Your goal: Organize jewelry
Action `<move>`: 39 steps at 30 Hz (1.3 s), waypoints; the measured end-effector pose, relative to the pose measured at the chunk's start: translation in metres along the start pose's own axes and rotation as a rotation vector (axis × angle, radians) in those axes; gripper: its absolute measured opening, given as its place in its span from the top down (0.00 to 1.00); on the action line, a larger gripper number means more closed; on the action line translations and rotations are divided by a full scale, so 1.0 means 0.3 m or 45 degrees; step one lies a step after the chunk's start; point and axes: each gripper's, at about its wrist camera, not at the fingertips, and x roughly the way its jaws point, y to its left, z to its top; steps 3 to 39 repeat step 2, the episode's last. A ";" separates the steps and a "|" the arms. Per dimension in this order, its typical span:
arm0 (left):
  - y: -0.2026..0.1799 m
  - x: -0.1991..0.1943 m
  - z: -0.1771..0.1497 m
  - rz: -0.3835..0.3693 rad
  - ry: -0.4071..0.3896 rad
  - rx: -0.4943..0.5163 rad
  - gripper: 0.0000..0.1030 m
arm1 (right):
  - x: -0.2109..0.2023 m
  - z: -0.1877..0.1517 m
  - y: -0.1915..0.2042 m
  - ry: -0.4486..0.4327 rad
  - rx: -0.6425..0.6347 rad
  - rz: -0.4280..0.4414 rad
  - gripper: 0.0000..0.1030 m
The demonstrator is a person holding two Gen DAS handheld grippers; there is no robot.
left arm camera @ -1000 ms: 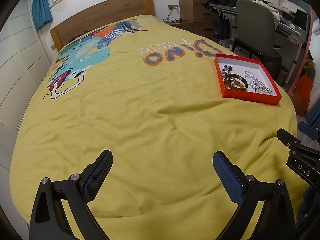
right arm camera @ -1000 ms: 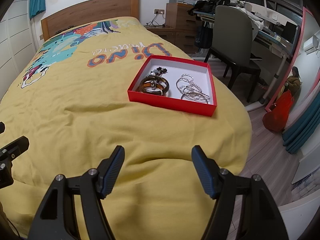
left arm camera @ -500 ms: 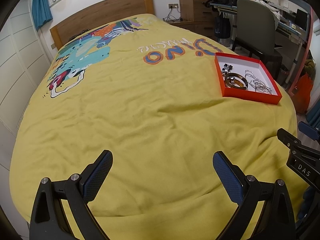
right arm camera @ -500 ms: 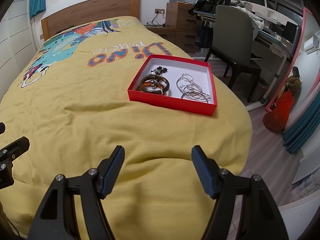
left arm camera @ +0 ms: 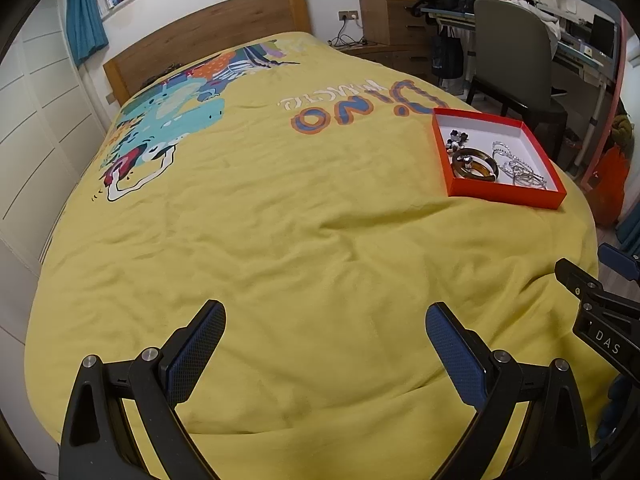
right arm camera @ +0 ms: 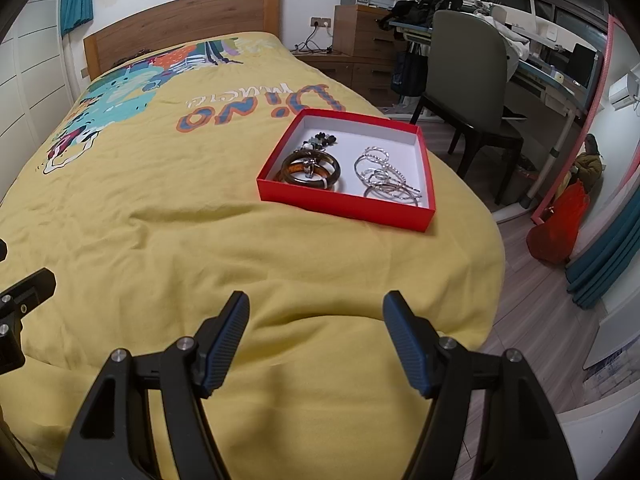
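A rumpled yellow bedspread (left arm camera: 280, 240) with a dinosaur print covers the bed, its wooden headboard (left arm camera: 208, 32) at twelve o'clock and a grey chair (right arm camera: 464, 64) beside a cluttered desk at two o'clock. The left tongs (left arm camera: 324, 344) and right tongs (right arm camera: 316, 332) both stand wide apart over bare cloth, gripping nothing. The red box (right arm camera: 344, 206) lies at twelve o'clock of the right tongs, well apart, holding brown bangles (right arm camera: 310, 168) and dark beads (right arm camera: 320, 140) on its left, silver bracelets (right arm camera: 384, 178) on its right.
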 end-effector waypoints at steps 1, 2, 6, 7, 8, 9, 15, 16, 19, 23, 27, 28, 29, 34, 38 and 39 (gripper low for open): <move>0.001 0.000 0.001 0.002 -0.001 0.001 0.04 | 0.002 -0.002 0.002 0.001 -0.002 0.001 0.34; 0.002 -0.001 0.002 0.003 -0.002 0.002 0.04 | 0.002 -0.003 0.004 0.000 -0.003 0.002 0.34; 0.002 -0.001 0.002 0.003 -0.002 0.002 0.04 | 0.002 -0.003 0.004 0.000 -0.003 0.002 0.34; 0.002 -0.001 0.002 0.003 -0.002 0.002 0.04 | 0.002 -0.003 0.004 0.000 -0.003 0.002 0.34; 0.002 -0.001 0.002 0.003 -0.002 0.002 0.04 | 0.002 -0.003 0.004 0.000 -0.003 0.002 0.34; 0.002 -0.001 0.002 0.003 -0.002 0.002 0.04 | 0.002 -0.003 0.004 0.000 -0.003 0.002 0.34; 0.002 -0.001 0.002 0.003 -0.002 0.002 0.04 | 0.002 -0.003 0.004 0.000 -0.003 0.002 0.34; 0.002 -0.001 0.002 0.003 -0.002 0.002 0.04 | 0.002 -0.003 0.004 0.000 -0.003 0.002 0.34; 0.002 -0.001 0.002 0.003 -0.002 0.002 0.04 | 0.002 -0.003 0.004 0.000 -0.003 0.002 0.34; 0.002 -0.001 0.002 0.003 -0.002 0.002 0.04 | 0.002 -0.003 0.004 0.000 -0.003 0.002 0.34; 0.002 -0.001 0.002 0.003 -0.002 0.002 0.04 | 0.002 -0.003 0.004 0.000 -0.003 0.002 0.34; 0.002 -0.001 0.002 0.003 -0.002 0.002 0.04 | 0.002 -0.003 0.004 0.000 -0.003 0.002 0.34; 0.002 -0.001 0.002 0.003 -0.002 0.002 0.04 | 0.002 -0.003 0.004 0.000 -0.003 0.002 0.34; 0.002 -0.001 0.002 0.003 -0.002 0.002 0.04 | 0.002 -0.003 0.004 0.000 -0.003 0.002 0.34; 0.002 -0.001 0.002 0.003 -0.002 0.002 0.04 | 0.002 -0.003 0.004 0.000 -0.003 0.002 0.34; 0.002 -0.001 0.002 0.003 -0.002 0.002 0.04 | 0.002 -0.003 0.004 0.000 -0.003 0.002 0.34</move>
